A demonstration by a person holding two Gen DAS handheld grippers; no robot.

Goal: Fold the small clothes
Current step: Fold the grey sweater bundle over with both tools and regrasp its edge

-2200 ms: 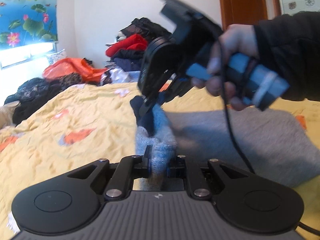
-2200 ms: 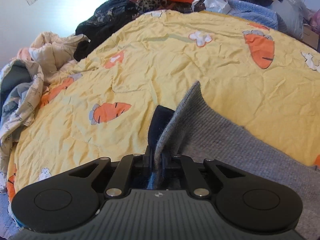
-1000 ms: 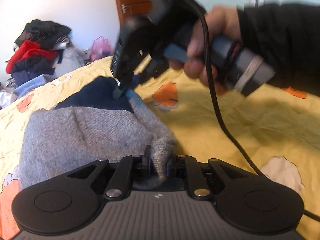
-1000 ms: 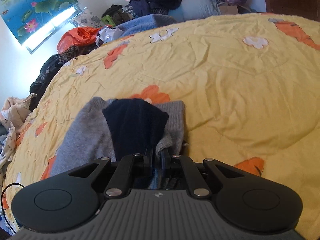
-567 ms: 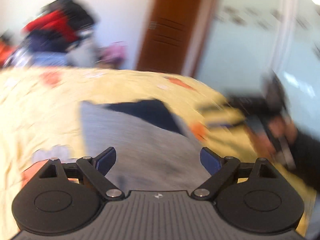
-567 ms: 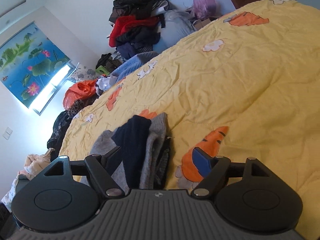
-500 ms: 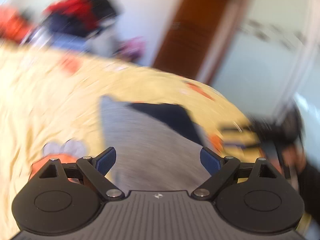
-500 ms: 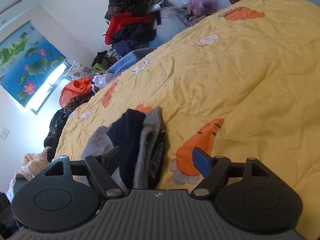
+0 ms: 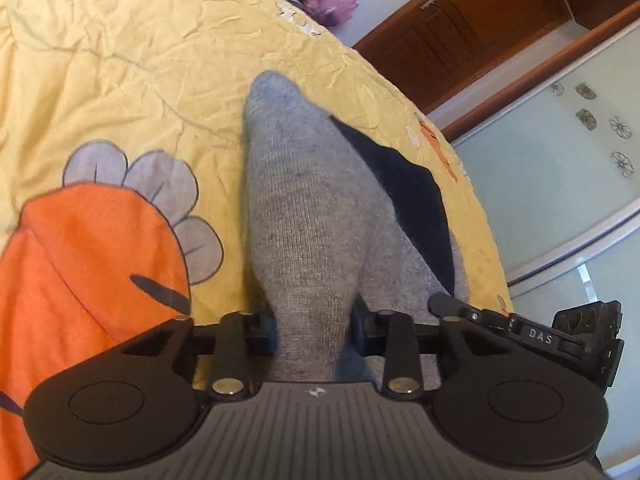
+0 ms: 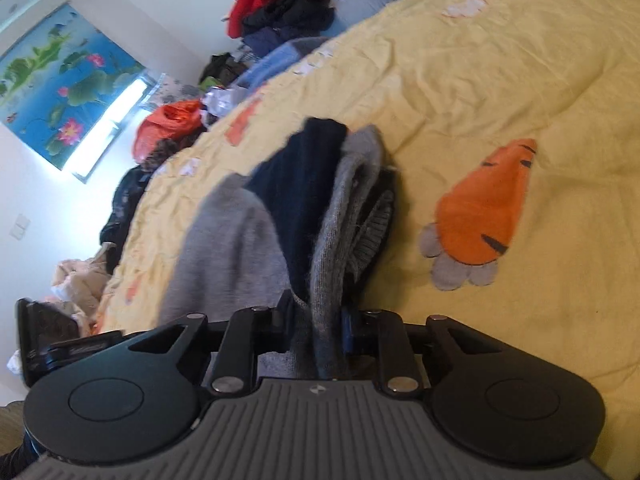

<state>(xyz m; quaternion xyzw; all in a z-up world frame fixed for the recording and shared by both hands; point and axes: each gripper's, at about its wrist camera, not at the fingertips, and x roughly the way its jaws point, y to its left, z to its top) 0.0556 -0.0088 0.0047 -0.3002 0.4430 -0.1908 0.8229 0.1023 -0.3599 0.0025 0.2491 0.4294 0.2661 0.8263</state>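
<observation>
A folded grey knit garment (image 9: 316, 216) with a navy blue part (image 9: 408, 192) lies on the yellow carrot-print quilt (image 9: 120, 72). My left gripper (image 9: 314, 330) is shut on its near grey edge. In the right wrist view the same garment (image 10: 224, 248) shows grey layers and the navy part (image 10: 300, 188). My right gripper (image 10: 316, 328) is shut on the near edge of the grey and navy folds. The right gripper's body shows at the right edge of the left wrist view (image 9: 560, 336); the left gripper's body (image 10: 48, 340) shows at the lower left of the right wrist view.
A pile of red, black and blue clothes (image 10: 288, 4) sits past the bed's far end. An orange bag (image 10: 168, 124) and dark clothes (image 10: 120, 208) lie along the left bed edge. A brown door (image 9: 480, 28) and glass panel (image 9: 560, 184) stand beyond the bed.
Both grippers were open over the folded garment half a second ago. Now each has shut on a near edge of it, side by side.
</observation>
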